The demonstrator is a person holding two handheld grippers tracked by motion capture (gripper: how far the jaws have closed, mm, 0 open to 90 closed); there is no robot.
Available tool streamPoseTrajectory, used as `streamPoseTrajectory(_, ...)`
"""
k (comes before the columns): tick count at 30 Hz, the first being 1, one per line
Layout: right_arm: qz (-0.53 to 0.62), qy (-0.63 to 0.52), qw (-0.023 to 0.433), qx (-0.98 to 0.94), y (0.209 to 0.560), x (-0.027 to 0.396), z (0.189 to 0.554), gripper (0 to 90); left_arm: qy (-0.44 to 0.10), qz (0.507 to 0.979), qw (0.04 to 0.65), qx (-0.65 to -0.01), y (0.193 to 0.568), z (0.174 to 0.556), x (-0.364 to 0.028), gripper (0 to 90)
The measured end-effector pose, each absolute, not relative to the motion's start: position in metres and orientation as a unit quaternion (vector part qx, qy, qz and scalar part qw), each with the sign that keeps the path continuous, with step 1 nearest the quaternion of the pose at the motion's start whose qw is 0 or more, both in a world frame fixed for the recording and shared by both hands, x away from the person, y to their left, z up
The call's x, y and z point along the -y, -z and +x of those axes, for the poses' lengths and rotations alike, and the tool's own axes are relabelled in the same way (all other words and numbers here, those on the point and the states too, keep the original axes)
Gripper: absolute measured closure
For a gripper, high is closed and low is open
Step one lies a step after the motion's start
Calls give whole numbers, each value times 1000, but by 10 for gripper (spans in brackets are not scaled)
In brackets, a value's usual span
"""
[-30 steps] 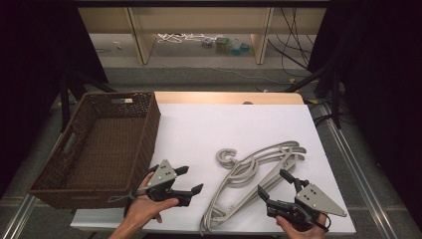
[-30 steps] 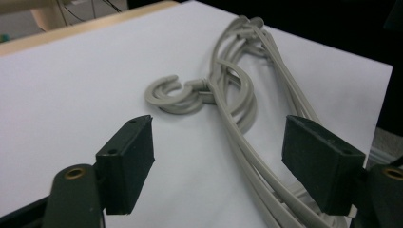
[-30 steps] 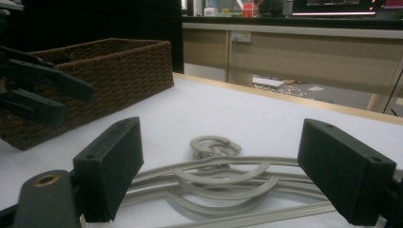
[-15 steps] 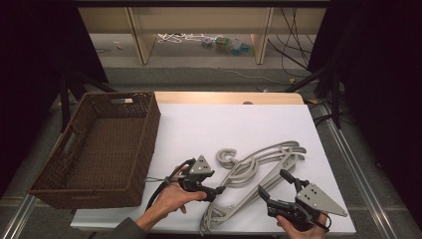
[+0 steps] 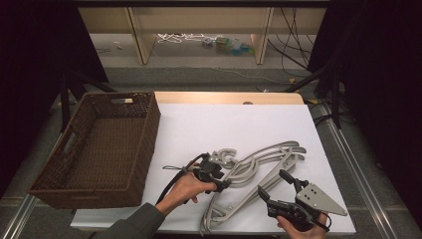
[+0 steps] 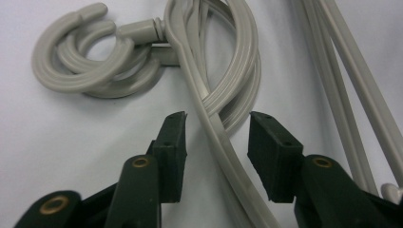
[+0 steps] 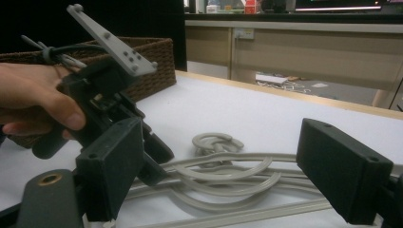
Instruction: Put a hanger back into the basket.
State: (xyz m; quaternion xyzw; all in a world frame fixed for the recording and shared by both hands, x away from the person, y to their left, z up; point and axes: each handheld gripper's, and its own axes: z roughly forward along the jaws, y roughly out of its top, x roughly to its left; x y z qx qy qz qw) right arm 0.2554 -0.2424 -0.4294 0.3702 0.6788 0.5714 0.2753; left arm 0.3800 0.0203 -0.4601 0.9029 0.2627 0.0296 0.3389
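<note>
My left gripper (image 6: 216,135) low over grey hangers (image 5: 259,172), jaws straddling one hanger arm just below hooks (image 6: 90,57); jaws just been closing, pads not yet pressing, gap either side. Hangers lie stacked flat on white worktop (image 5: 224,124), right of wicker basket (image 5: 99,149). My right gripper (image 5: 278,186) near hangers' lower end, jaws wide apart, holding nothing.
</note>
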Motion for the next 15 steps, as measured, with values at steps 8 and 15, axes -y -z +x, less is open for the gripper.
streamPoseTrajectory(8,368,-568,275,-683,430,242,256,180,10,892,339,-298,471,389,-11,657)
streamPoseTrajectory(15,366,-569,272,-685,430,242,256,187,18,893,324,-311,469,392,-11,724)
